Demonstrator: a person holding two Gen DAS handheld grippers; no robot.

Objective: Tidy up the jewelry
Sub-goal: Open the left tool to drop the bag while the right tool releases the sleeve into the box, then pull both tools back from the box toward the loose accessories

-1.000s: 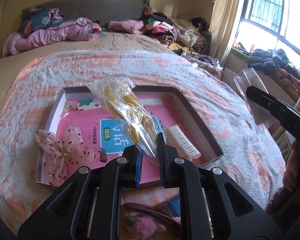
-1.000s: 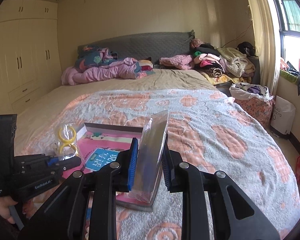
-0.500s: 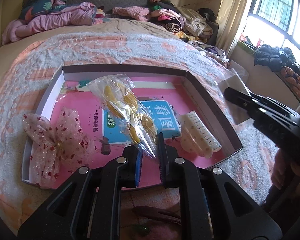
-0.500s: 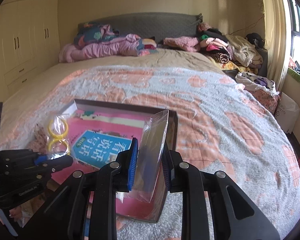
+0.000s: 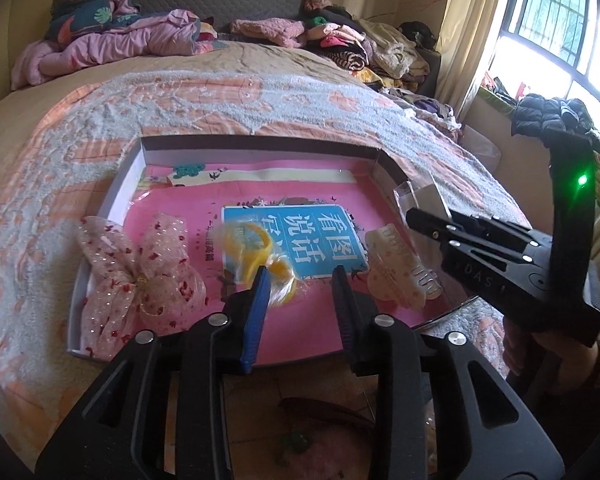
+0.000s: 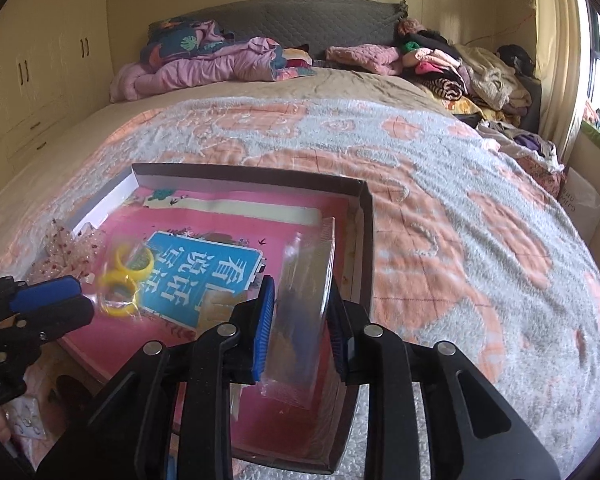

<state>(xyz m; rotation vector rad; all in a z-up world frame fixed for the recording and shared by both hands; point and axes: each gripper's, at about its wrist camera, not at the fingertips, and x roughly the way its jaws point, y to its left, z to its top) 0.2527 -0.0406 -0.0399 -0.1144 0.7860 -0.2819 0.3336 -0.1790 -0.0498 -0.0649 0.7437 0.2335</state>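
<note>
A shallow box with a pink book cover as its floor lies on the bed. My left gripper is open over the box; a clear bag of yellow rings is blurred just in front of its left finger, also in the right wrist view. My right gripper has opened around a clear plastic packet, which still stands between its fingers over the box's right side. A pink sequinned bow and a cream hair claw lie in the box.
The bed has an orange and grey blanket. Piled clothes and bedding lie at the headboard. A window is at right. More small items lie below the left gripper, near the bed's front edge.
My left gripper opened and let go of the bag of yellow rings, which is dropping into the box. My right gripper opened wider around the clear packet and moved over the box.
</note>
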